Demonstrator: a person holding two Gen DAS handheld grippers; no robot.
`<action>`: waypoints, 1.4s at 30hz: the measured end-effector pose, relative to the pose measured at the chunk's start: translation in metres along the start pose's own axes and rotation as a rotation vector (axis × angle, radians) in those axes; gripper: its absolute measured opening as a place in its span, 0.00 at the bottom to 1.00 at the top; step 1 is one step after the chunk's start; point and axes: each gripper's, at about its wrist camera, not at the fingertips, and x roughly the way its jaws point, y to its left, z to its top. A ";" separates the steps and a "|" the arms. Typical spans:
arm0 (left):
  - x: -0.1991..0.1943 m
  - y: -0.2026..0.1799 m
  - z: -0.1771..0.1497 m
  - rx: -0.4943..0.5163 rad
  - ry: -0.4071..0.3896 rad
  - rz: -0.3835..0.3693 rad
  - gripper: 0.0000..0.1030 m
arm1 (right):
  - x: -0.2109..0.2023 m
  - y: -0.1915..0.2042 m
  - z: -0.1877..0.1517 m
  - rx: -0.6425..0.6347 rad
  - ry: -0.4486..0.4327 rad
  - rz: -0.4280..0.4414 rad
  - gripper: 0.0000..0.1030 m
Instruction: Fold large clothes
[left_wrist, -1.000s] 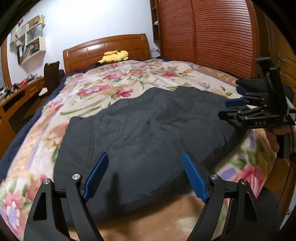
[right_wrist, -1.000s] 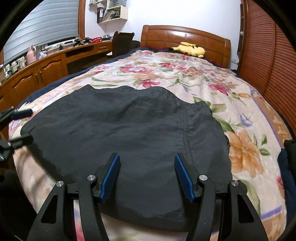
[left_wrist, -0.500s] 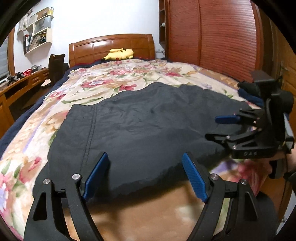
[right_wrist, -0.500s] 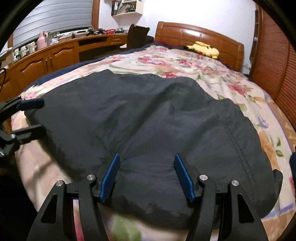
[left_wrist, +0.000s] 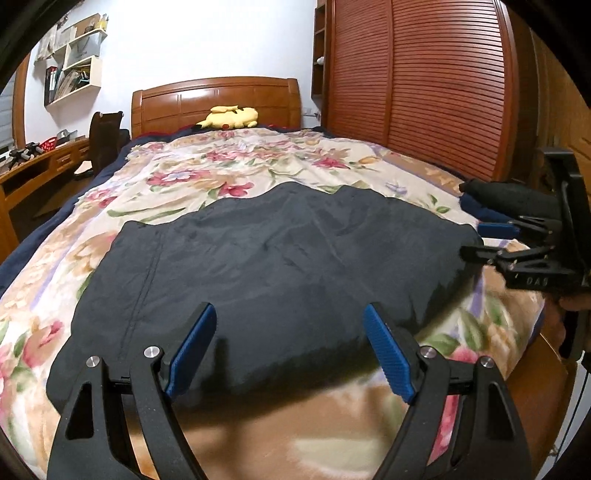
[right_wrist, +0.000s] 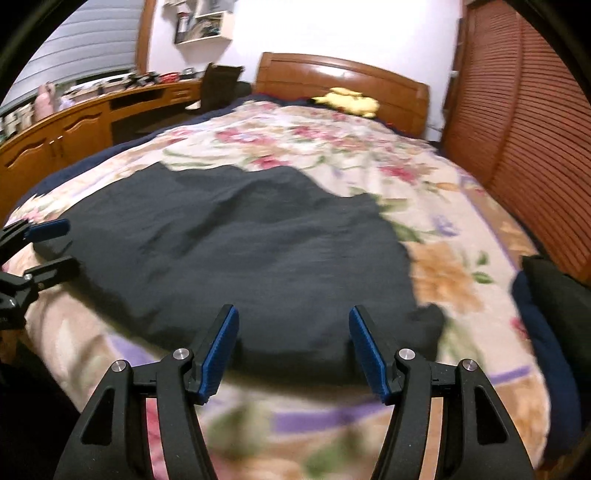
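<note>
A large dark navy garment (left_wrist: 273, 266) lies spread flat on the floral blanket (left_wrist: 229, 166) of a bed; it also shows in the right wrist view (right_wrist: 236, 251). My left gripper (left_wrist: 288, 332) is open and empty, just above the garment's near hem. My right gripper (right_wrist: 291, 339) is open and empty over the near hem toward the garment's right side. Each gripper shows in the other's view: the right one (left_wrist: 491, 242) at the garment's right edge, the left one (right_wrist: 51, 245) at its left edge, both open.
A folded dark pile (left_wrist: 513, 199) lies at the bed's right edge, also in the right wrist view (right_wrist: 554, 295). A yellow plush toy (left_wrist: 229, 117) sits by the wooden headboard (left_wrist: 214, 99). A slatted wardrobe (left_wrist: 413, 81) stands right, a desk with chair (right_wrist: 110, 118) left.
Both grippers stayed open and shifted along the garment's near hem, drawing back a little. The right wrist view is blurred from motion. The garment lies as before.
</note>
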 end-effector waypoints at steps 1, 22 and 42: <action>0.002 -0.002 0.000 -0.001 0.004 -0.001 0.80 | 0.000 -0.007 -0.001 0.026 0.002 -0.009 0.64; 0.030 -0.026 -0.005 0.030 0.108 0.053 0.80 | 0.057 -0.089 -0.007 0.391 0.135 0.062 0.82; 0.024 -0.017 -0.003 0.003 0.131 0.047 0.80 | 0.046 -0.099 0.003 0.429 0.044 0.226 0.18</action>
